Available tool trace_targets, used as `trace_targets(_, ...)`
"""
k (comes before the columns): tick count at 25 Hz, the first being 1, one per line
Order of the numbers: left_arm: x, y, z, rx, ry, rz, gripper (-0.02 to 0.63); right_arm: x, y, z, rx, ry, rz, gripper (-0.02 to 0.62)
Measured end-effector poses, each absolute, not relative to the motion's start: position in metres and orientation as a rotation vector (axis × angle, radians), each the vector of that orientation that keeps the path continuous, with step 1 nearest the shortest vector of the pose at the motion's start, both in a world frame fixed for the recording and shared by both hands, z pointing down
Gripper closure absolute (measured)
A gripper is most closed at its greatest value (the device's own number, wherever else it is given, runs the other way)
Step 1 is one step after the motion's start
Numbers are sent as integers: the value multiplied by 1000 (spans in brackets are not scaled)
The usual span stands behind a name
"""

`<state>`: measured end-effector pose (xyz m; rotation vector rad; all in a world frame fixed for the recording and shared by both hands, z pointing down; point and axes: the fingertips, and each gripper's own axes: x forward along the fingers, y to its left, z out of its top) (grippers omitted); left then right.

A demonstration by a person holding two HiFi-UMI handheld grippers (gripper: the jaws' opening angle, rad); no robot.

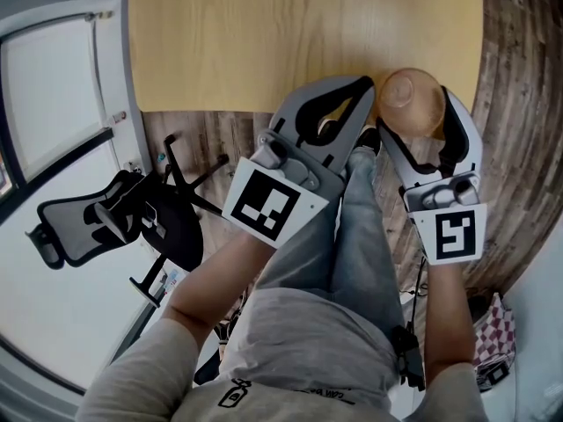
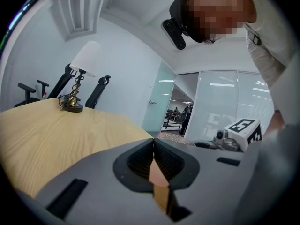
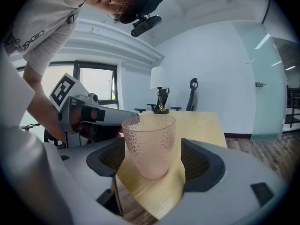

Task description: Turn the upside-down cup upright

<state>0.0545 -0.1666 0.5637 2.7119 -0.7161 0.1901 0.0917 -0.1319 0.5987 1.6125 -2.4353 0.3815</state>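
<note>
While the right gripper [image 3: 153, 149] brackets it, the cup [image 3: 150, 139] stands upright on its narrow base, open rim uppermost. It is a translucent pinkish tumbler with a dimpled wall. It sits on the wooden table [image 1: 264, 33], close to the near edge and toward the right-hand corner as the head view shows it [image 1: 411, 101].

Right gripper: jaws spread wide, one on each side of the cup. A strip of table top shows between the cup and the pad on the right of the right gripper view. The opposite pad lies close to the cup wall, but no pressure on the cup is evident. Nothing is pinched.

Left gripper [image 2: 153, 146]: jaws pressed together, ribbed pads meeting along a single seam, nothing between them. In the head view its tip [image 1: 362, 84] lies just beside the cup, on the cup's left, at the table edge. Each gripper carries its marker cube, left [image 1: 268, 202] and right [image 1: 457, 233].

Surroundings: a small lamp [image 2: 79, 86] with a white shade and a brass base stands at the far end of the table. A black office chair [image 1: 114, 222] stands on the plank floor [image 1: 519, 104] to the person's left, well apart from the table. Glass partitions [image 2: 220, 102] close off the room behind the left gripper's line of sight.
</note>
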Motion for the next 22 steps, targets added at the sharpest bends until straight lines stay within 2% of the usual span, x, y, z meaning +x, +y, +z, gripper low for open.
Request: trace_targets(22,68,-163,569,2696,-650,177,596,94,-146,607,1610,-2472,501,250)
